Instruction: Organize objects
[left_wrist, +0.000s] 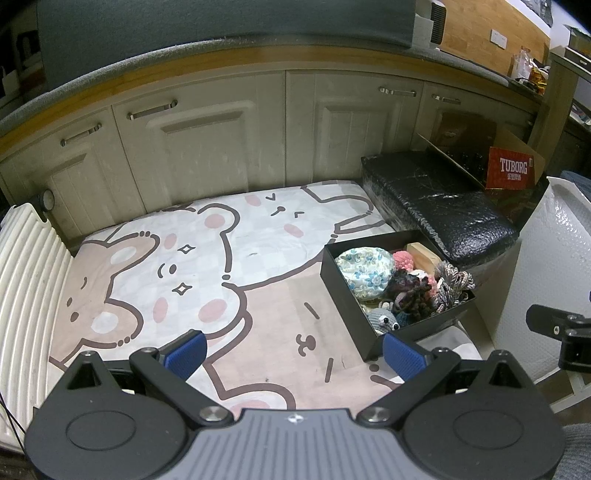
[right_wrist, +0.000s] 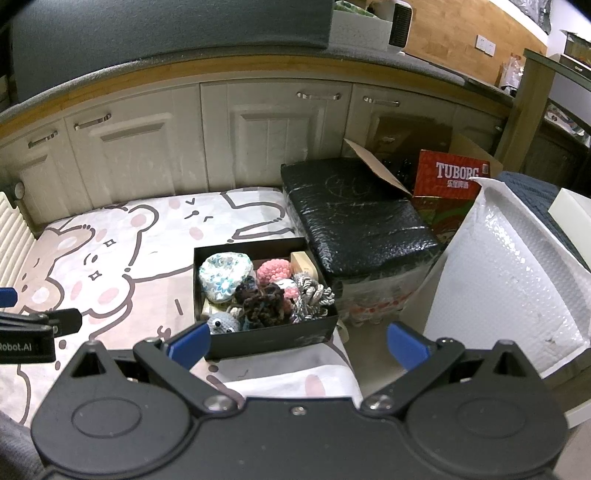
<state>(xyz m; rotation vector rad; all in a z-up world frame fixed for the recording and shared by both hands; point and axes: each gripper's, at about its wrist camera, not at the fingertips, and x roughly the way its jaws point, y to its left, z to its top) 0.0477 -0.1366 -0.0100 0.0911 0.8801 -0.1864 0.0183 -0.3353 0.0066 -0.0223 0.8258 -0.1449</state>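
In the left wrist view the left gripper (left_wrist: 293, 352) has its fingers wide apart and empty; the black box (left_wrist: 345, 295) of soft toys sits on the cartoon blanket (left_wrist: 258, 258), just ahead of the right-hand finger.

In the right wrist view the right gripper (right_wrist: 299, 345) is likewise spread and empty, with the box directly ahead between the fingers. The crocheted toys (right_wrist: 264, 299) look light and squashy (easy to pinch anywhere), while the box is probably stiff card, best taken by a wall.

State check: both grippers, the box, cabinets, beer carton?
left hand-held gripper: open, empty, above the blanket
right hand-held gripper: open, empty, just in front of the box
black box: lidless, full of crocheted toys and a rope toy
cabinet doors: all shut
Tuborg carton: flaps open
cartoon blanket: spread flat
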